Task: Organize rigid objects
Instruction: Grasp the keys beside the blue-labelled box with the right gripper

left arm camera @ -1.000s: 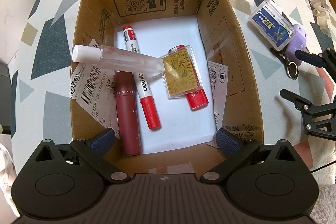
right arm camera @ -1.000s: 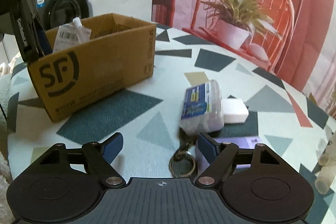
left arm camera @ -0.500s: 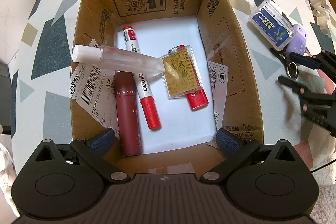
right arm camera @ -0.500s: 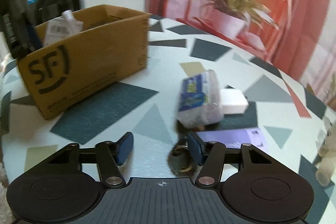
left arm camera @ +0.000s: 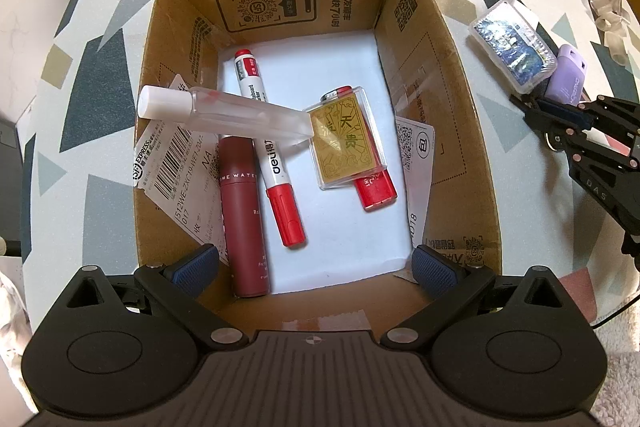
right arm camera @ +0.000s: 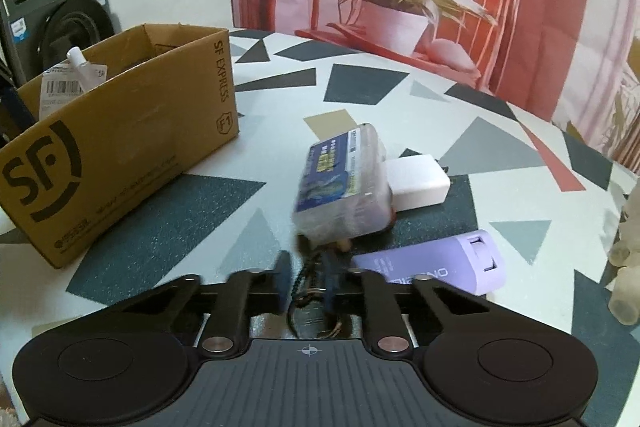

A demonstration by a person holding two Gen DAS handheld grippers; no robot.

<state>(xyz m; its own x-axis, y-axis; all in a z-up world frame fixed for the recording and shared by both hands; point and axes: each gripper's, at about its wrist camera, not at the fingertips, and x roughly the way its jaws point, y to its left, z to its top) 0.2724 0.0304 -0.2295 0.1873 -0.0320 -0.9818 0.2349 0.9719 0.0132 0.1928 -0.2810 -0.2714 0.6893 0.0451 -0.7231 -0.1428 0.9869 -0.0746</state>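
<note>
Patterned tabletop [right arm camera: 360,87] with the SF cardboard box [left arm camera: 436,75] mid-frame in our left view; inside lie a clear tube [left arm camera: 224,113], marker [left arm camera: 272,155], dark red bottle [left arm camera: 244,223] and gold card case [left arm camera: 346,139]. Our left gripper [left arm camera: 316,265] hangs over it, fingers apart and holding nothing. Our right gripper [right arm camera: 308,281], lower centre of its view, has just been closing and now pinches the key ring [right arm camera: 310,311] below the blue-labelled plastic case [right arm camera: 340,187], purple case [right arm camera: 436,267] at right.

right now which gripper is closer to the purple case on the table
Right. The right gripper sits just beside the purple case, its jaws having just closed on the key ring. The left gripper hangs open over the cardboard box, well away from it.
</note>
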